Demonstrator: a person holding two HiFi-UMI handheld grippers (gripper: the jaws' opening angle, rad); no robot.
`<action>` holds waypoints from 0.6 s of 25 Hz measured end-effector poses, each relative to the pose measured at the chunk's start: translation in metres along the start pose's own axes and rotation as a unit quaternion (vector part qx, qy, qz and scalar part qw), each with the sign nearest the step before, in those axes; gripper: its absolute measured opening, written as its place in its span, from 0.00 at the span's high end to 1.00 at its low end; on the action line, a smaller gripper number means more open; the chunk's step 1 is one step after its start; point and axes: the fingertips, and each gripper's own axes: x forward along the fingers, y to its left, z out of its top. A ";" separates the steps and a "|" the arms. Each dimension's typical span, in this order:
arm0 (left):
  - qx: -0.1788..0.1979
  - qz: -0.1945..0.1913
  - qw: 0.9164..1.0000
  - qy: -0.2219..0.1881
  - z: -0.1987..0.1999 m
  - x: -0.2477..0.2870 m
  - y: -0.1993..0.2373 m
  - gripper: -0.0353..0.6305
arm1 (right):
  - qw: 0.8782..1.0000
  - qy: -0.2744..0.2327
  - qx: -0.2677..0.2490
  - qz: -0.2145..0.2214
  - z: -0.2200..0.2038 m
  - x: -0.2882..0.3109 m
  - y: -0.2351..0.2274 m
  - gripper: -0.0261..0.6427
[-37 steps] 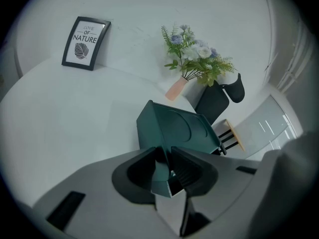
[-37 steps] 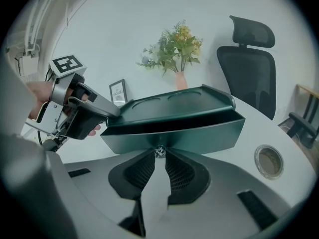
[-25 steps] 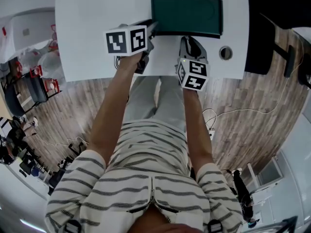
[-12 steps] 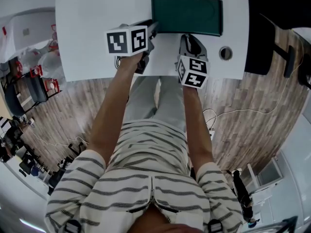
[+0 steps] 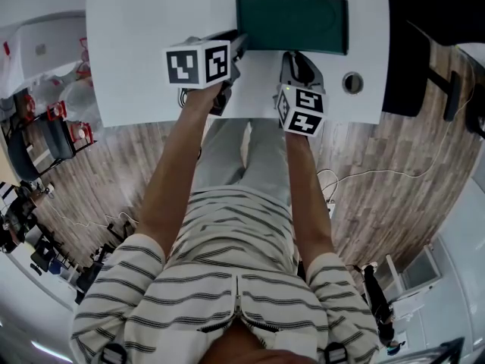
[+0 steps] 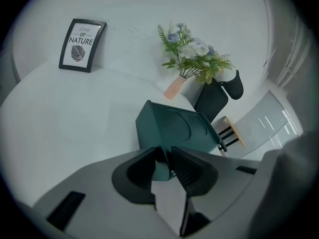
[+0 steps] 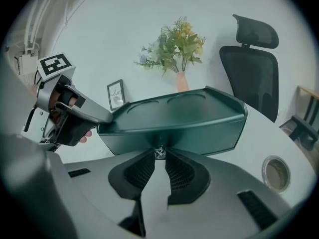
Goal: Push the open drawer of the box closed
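Observation:
A dark green box [image 5: 292,21] stands on the white table [image 5: 144,44]. My right gripper [image 5: 294,58] is at the box's near face, its jaws shut on a small metal knob [image 7: 160,152] in the middle of the drawer front [image 7: 199,133]. How far the drawer stands out I cannot tell. My left gripper [image 5: 239,44] is at the box's near left corner. In the left gripper view its jaws [image 6: 168,163] pinch that corner of the box [image 6: 174,128]. The right gripper view shows the left gripper [image 7: 70,116] reaching onto the same corner.
A round metal grommet [image 5: 352,83] sits in the table right of the box. A framed print [image 6: 82,45] and a vase of flowers [image 6: 192,59] stand at the table's far side. A black office chair [image 7: 251,73] is behind the table. The table's near edge is just behind both grippers.

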 end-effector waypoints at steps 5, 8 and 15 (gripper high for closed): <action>0.006 0.003 1.000 0.000 -0.001 0.000 -0.001 0.79 | 1.000 0.002 -0.003 -0.002 0.000 -0.001 -0.001 0.85; 0.004 0.001 1.000 0.000 -0.001 0.000 0.000 0.79 | 1.000 0.002 -0.006 -0.002 -0.001 0.000 0.000 0.85; -0.005 0.009 1.000 -0.015 0.000 -0.001 -0.001 0.79 | 1.000 0.009 -0.006 0.003 -0.001 0.000 0.000 0.83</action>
